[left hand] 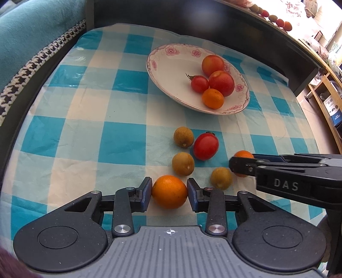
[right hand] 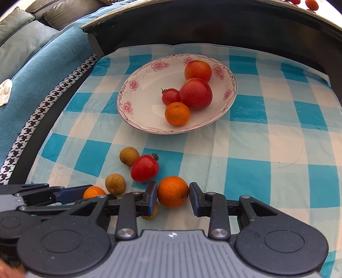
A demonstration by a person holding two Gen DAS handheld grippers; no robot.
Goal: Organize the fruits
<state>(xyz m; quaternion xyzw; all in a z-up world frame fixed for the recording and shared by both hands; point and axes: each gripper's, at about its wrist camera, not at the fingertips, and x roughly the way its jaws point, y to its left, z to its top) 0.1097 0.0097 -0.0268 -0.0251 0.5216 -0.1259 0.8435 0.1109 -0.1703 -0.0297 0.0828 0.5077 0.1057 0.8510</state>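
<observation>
Two oranges sit low on the blue-checked cloth (left hand: 119, 141), one in each gripper. My left gripper (left hand: 169, 181) is shut on one orange (left hand: 169, 192), a pad against each side. My right gripper (right hand: 173, 185) is shut on the other orange (right hand: 173, 192); from the left wrist it comes in from the right (left hand: 233, 164). Between them lie a red tomato (left hand: 205, 146) and three brown longans (left hand: 183, 136) (left hand: 183, 164) (left hand: 221, 178). Behind stands a flowered plate (left hand: 164, 70) holding two large red fruits, a cherry tomato and an orange.
A teal sofa cover with houndstooth trim (left hand: 42, 57) runs along the left. A dark raised ledge (left hand: 235, 27) borders the far edge, with a row of small fruits (left hand: 277, 20) on top. Wooden shelves (left hand: 327, 94) stand at the right. One longan (right hand: 152, 213) lies half hidden under my right gripper's finger.
</observation>
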